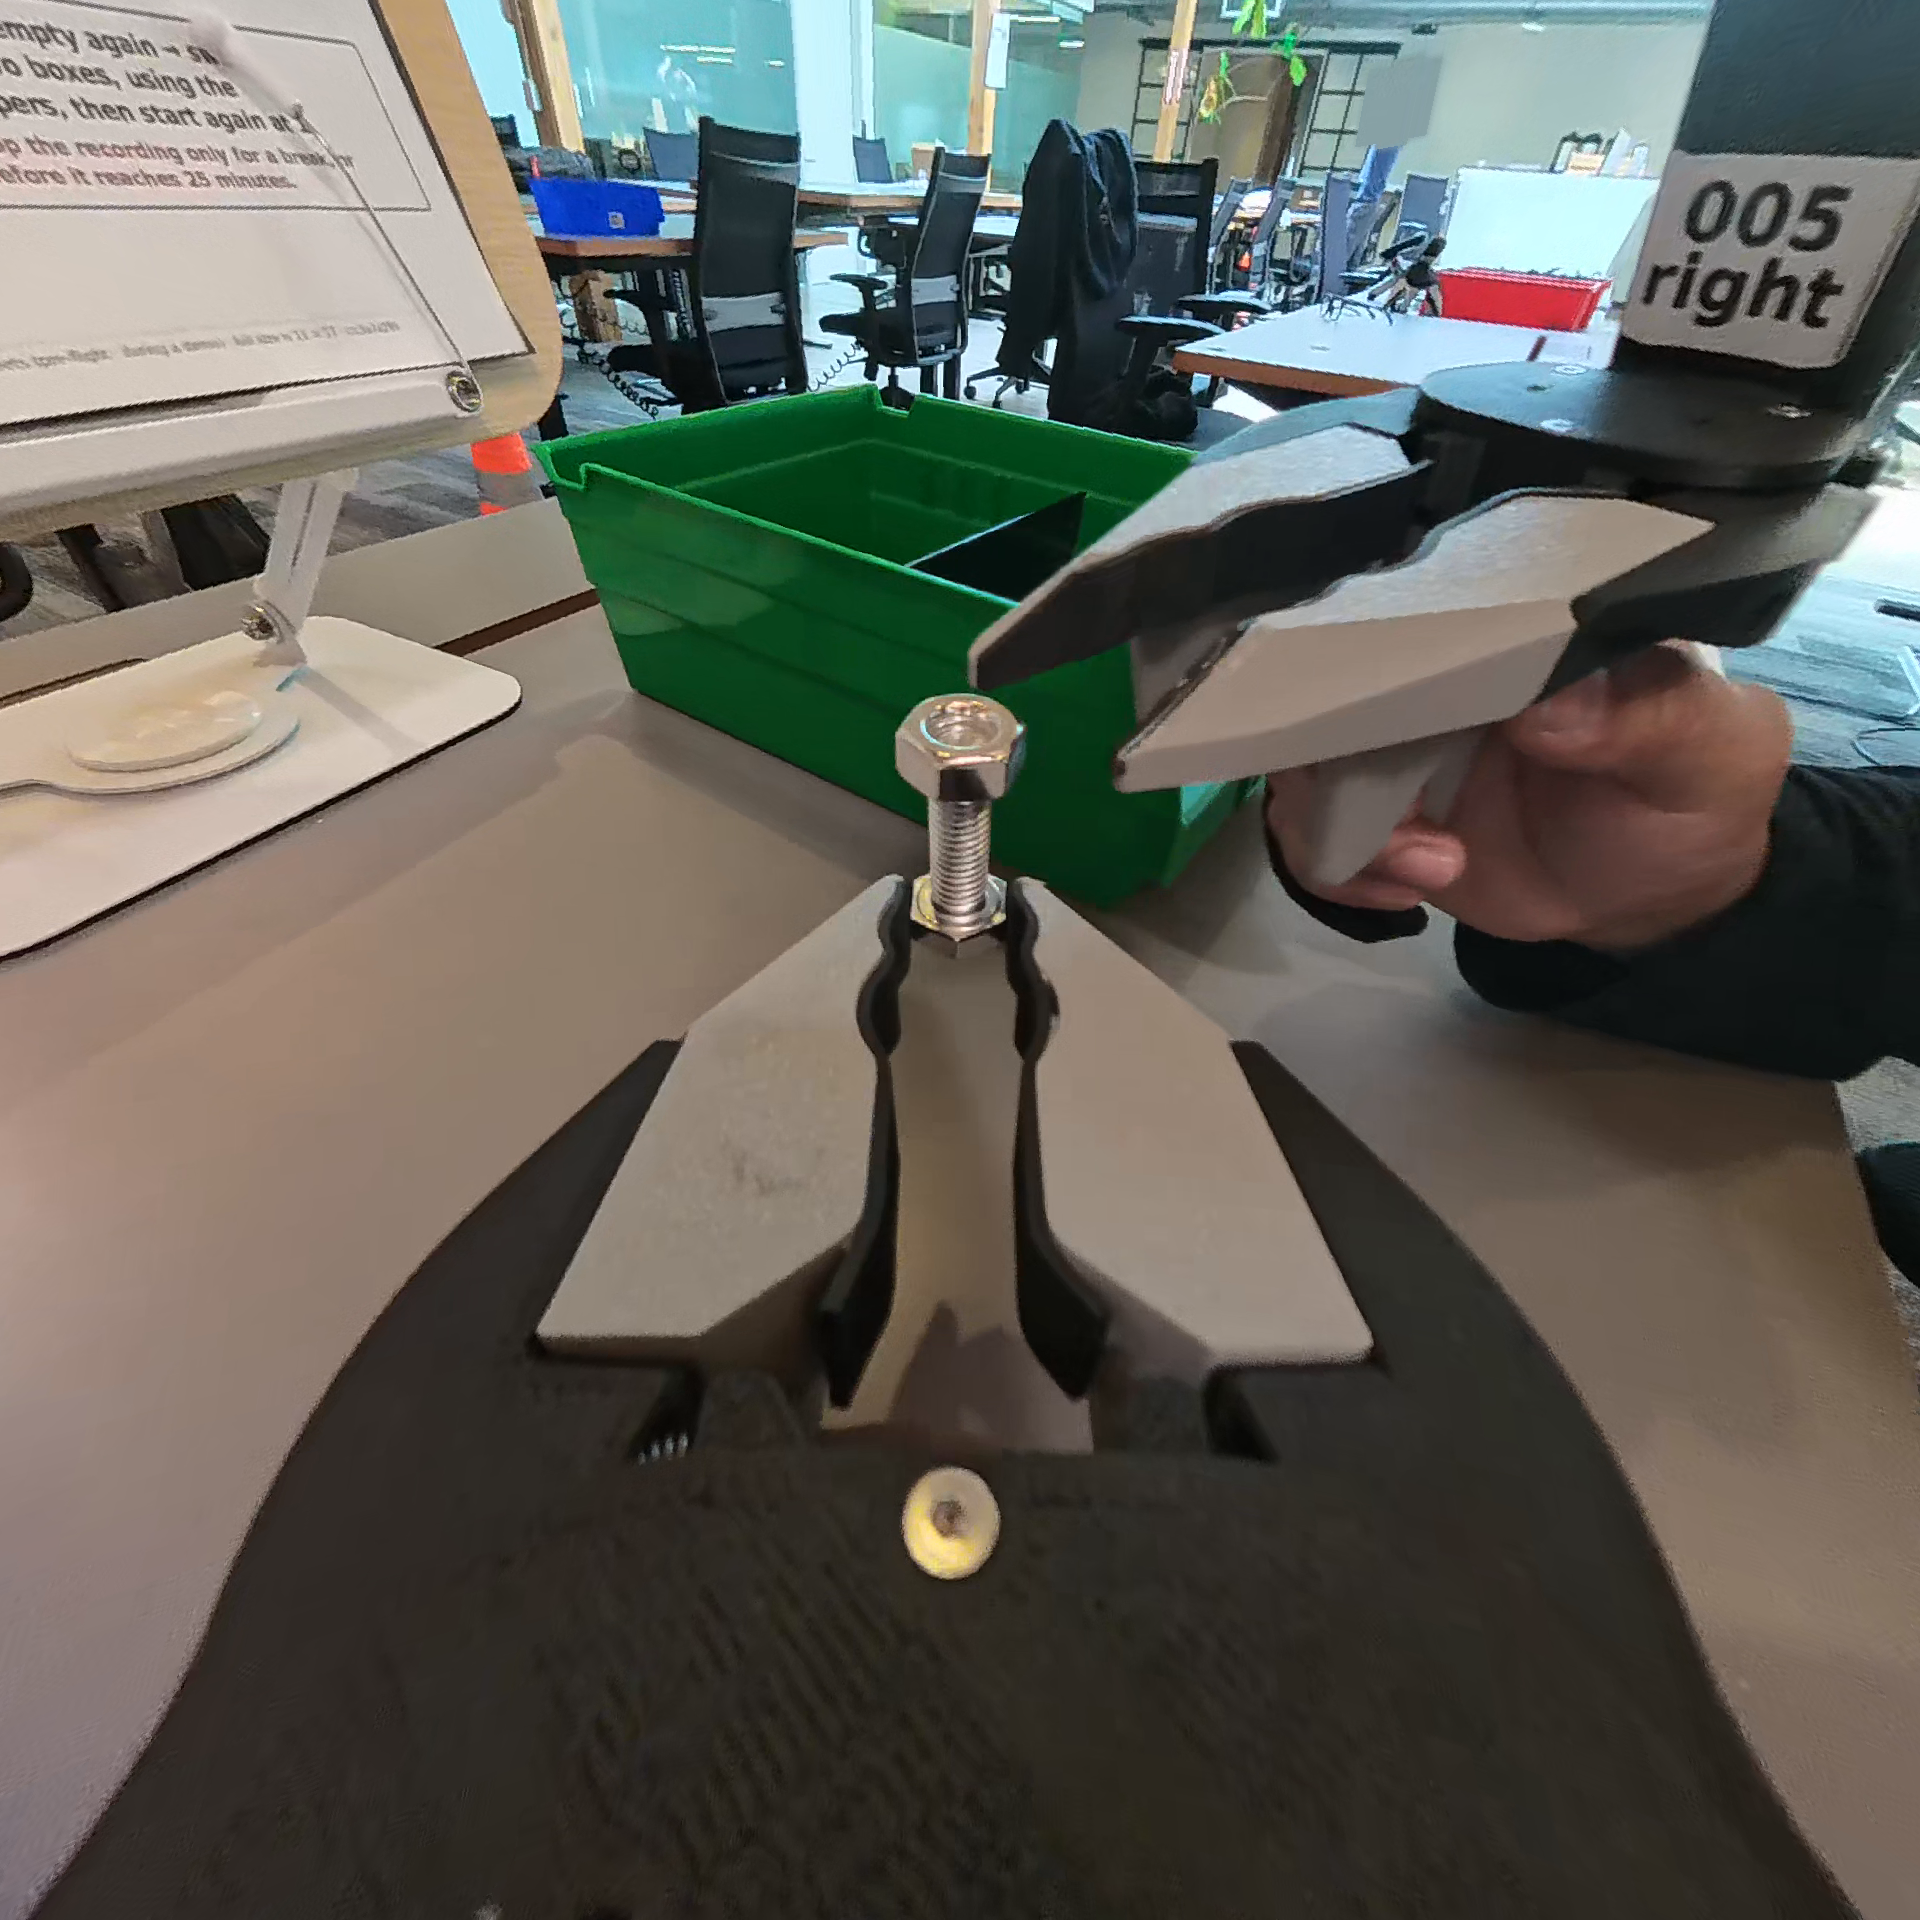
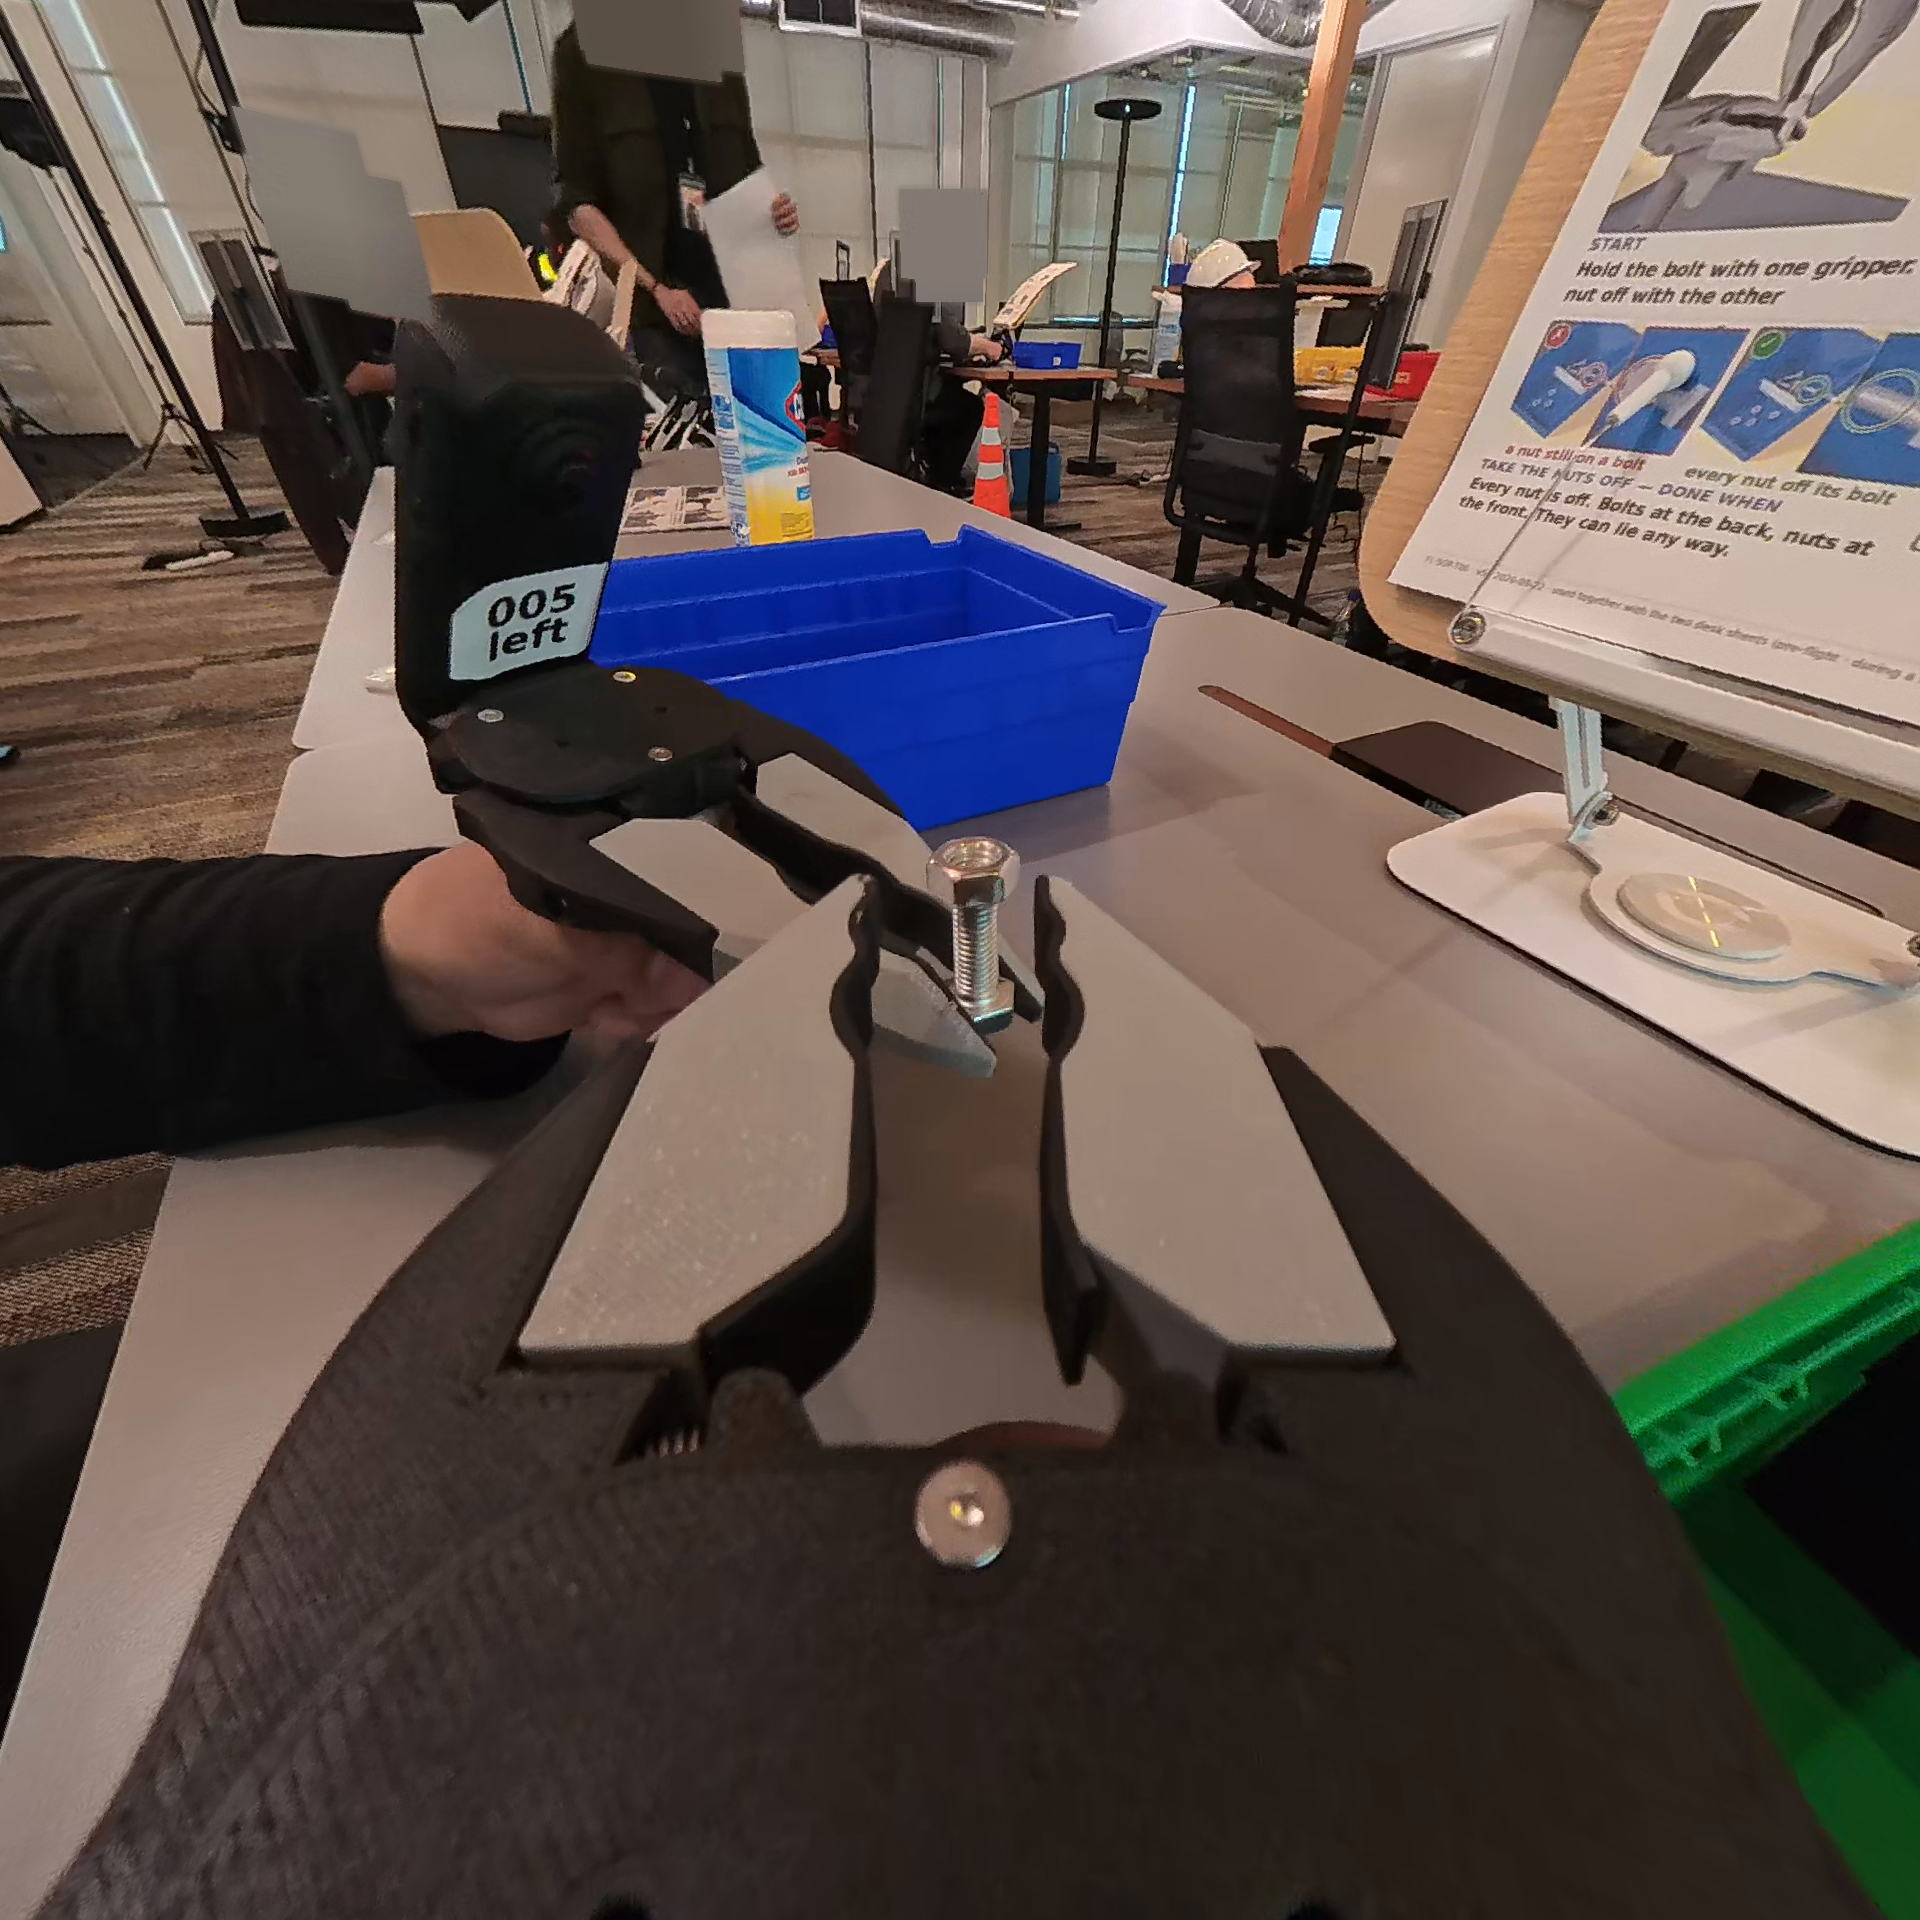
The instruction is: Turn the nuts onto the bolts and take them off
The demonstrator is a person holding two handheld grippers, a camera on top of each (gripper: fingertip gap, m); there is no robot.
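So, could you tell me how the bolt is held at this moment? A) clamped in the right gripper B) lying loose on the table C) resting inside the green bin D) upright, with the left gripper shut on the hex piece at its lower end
D: the left gripper pinches the lower end of the upright bolt, while the right gripper stands open beside it.

Left hand-held gripper (image 1: 956,914) clamped, right hand-held gripper (image 2: 951,935) parted
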